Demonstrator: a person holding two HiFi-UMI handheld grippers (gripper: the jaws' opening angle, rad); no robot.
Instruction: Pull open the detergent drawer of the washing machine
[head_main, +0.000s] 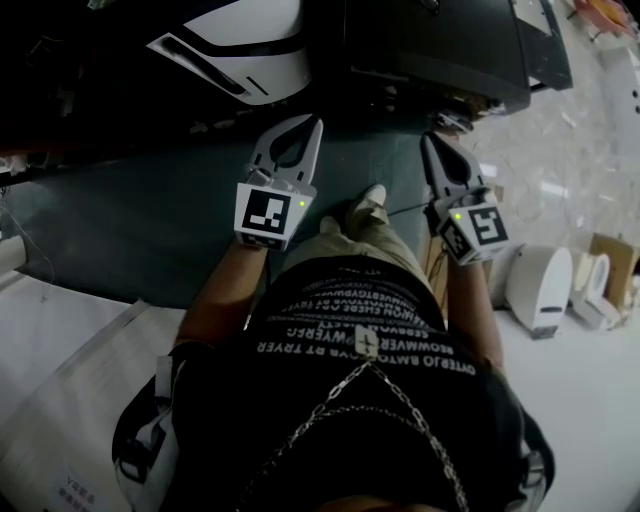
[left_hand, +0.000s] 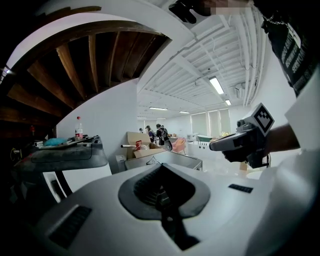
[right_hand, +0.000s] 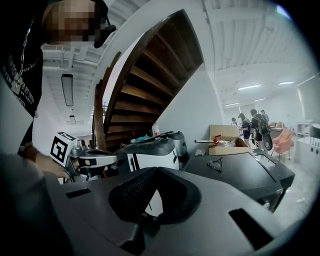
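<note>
Pressed together and empty, the light-grey left gripper (head_main: 316, 122) and grey right gripper (head_main: 428, 140) face the white, black-topped washing machine (head_main: 240, 45) at the teal floor's (head_main: 120, 230) far edge (drawer not discernible). Better to spread one pair, hook the drawer lip, pull straight.

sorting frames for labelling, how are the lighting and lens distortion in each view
Head view: dim, the white machine at top half in shadow, the floor at right far brighter. Left gripper view: fisheye bends the staircase, ceiling lamps glare, the left claw fills the bottom. Right gripper view: same bending, the staircase dark against a bright ceiling.
</note>
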